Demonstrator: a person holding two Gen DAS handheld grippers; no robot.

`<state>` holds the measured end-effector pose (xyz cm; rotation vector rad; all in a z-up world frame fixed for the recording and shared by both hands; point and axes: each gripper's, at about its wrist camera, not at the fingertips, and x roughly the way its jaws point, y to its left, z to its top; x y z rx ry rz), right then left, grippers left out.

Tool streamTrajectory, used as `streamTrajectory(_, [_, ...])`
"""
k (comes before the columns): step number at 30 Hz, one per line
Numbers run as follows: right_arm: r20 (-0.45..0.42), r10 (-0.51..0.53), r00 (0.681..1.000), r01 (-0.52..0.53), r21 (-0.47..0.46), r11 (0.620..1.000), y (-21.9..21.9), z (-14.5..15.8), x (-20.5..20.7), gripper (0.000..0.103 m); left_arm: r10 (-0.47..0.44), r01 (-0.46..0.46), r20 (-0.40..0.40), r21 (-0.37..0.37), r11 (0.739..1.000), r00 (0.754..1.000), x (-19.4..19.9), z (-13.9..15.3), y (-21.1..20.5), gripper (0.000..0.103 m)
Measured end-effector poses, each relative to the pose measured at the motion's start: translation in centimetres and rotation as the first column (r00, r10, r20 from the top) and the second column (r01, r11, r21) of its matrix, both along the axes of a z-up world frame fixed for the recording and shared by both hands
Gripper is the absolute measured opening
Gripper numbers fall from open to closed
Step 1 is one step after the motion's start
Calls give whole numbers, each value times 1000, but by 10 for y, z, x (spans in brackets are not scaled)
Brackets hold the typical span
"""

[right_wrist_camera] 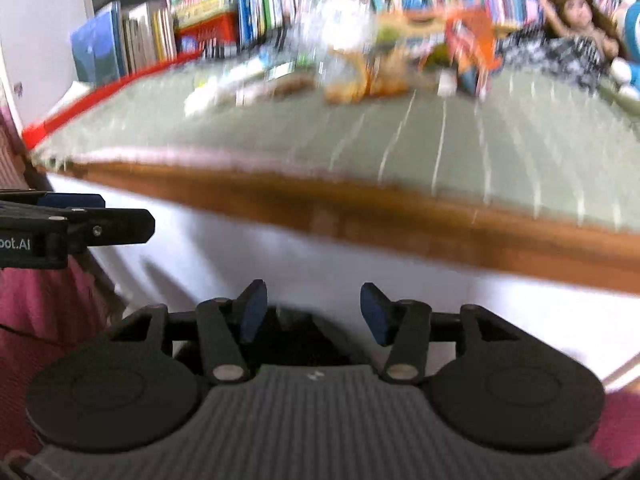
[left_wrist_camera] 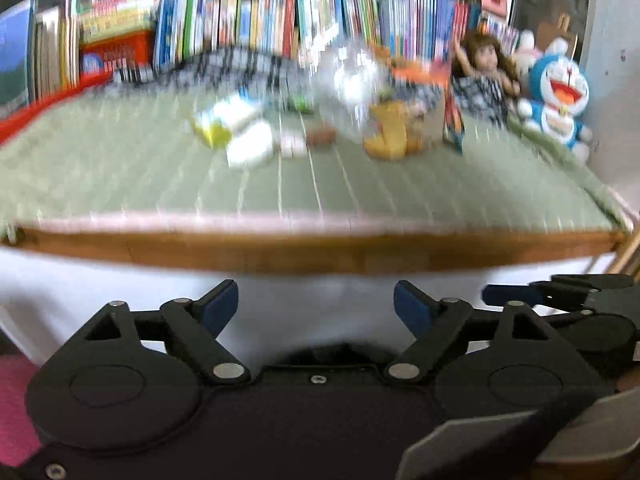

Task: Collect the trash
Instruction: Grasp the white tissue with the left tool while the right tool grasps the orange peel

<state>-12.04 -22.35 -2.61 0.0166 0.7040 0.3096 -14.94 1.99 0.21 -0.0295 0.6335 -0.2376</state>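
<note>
Left wrist view: left gripper (left_wrist_camera: pixel 316 306) and right gripper (right_wrist_camera: pixel 313 312) both wide open, empty, approach step, next reach blurred trash pile (left_wrist_camera: pixel 256 132) on green mat (left_wrist_camera: pixel 160 184).

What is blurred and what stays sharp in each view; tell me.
Left wrist view: the left gripper is sharp, the trash on the green mat is smeared, the doll clearer. Right wrist view: the right gripper is crisp; the mat and table edge streak heavily.
</note>
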Motion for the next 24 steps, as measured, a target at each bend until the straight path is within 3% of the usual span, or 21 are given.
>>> streamTrajectory(7, [116,-11,993,13,-16,1000,2,37,30,69,69,-67,119,-17,998,990,38,34,12,88])
streamTrajectory(14, [185,-39,982,47,-40,998,6,61,64,69,140,-135,99,-55,989,985,88,32,22,88])
streamTrajectory(18, [207,-4,978,13,-43,999,3,77,68,74,155,-149,113,-63,987,981,96,31,25,88])
streamTrajectory(24, [229,19,973,9,-120,993,20,73,91,74,160,-157,134,-36,987,978,113,23,22,83])
